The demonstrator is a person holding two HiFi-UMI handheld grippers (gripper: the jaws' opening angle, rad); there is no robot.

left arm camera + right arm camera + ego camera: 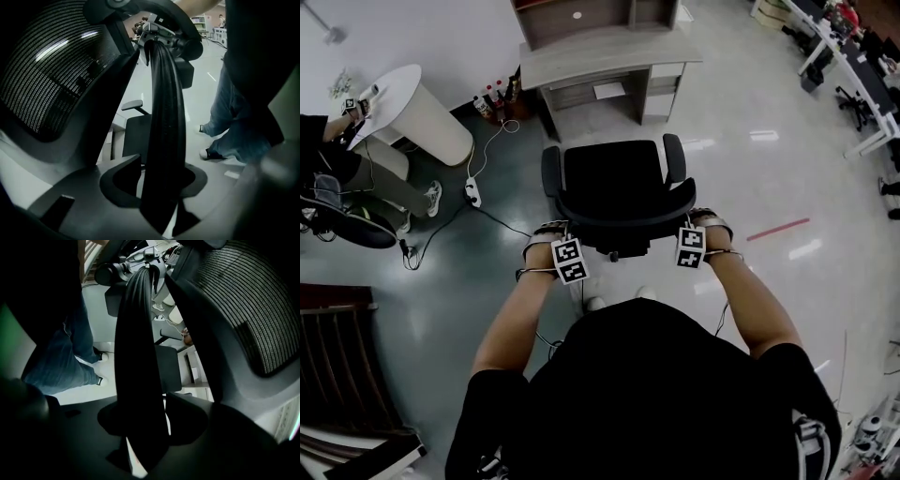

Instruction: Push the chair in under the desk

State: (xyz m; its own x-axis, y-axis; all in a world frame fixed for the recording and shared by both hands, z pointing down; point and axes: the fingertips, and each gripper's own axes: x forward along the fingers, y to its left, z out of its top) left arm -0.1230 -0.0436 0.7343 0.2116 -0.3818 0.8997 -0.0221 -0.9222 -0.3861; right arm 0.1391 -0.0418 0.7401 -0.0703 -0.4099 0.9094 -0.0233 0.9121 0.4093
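A black office chair (614,183) stands on the floor a short way in front of the grey desk (609,58), its seat facing the desk. My left gripper (558,246) holds the left end of the curved backrest top (623,220); my right gripper (698,234) holds the right end. In the left gripper view the black backrest rim (164,117) runs up between the jaws of the left gripper (159,187), which close on it. The right gripper view shows the same rim (136,357) clamped in the right gripper (145,427). Mesh backrest fills the sides of both views.
A power strip with cables (472,192) lies on the floor left of the chair. Bottles (492,101) stand by the desk's left leg. A white round table (412,112) and a seated person (337,169) are at the far left. Red tape (778,228) marks the floor right.
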